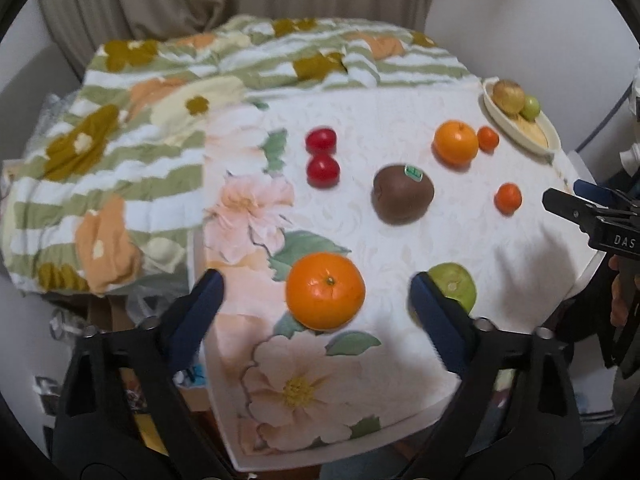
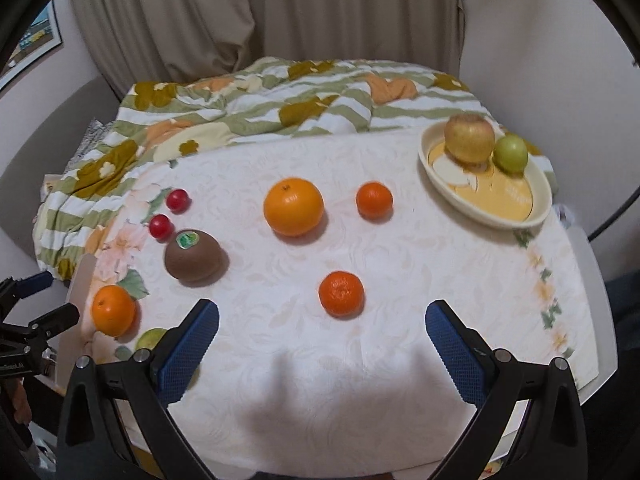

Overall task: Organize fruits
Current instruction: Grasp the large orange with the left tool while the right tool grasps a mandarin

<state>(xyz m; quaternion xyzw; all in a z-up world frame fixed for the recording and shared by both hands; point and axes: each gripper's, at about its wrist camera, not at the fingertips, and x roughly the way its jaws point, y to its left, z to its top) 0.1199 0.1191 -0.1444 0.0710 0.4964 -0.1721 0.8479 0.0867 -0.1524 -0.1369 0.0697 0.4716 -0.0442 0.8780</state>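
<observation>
A white floral tablecloth [image 2: 360, 380] covered the surface, a flowered quilt [image 2: 248, 108] beyond. Both the left tongs [image 1: 316, 296] and right tongs [image 2: 322, 328] stood apart, empty. The left framed a near orange [image 1: 325, 290]; closing on it looked next, then carrying it to the far-right dish [image 2: 536, 200] holding an apple [image 2: 469, 140].

Both wrist views overlook the table [image 2: 360, 400] closely.

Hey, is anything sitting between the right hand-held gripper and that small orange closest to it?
Nothing visible. The right hand-held gripper is open, and the small orange lies just ahead of its fingertips with only bare tablecloth between them. The kiwi sits off to the left, out of the way.
</observation>
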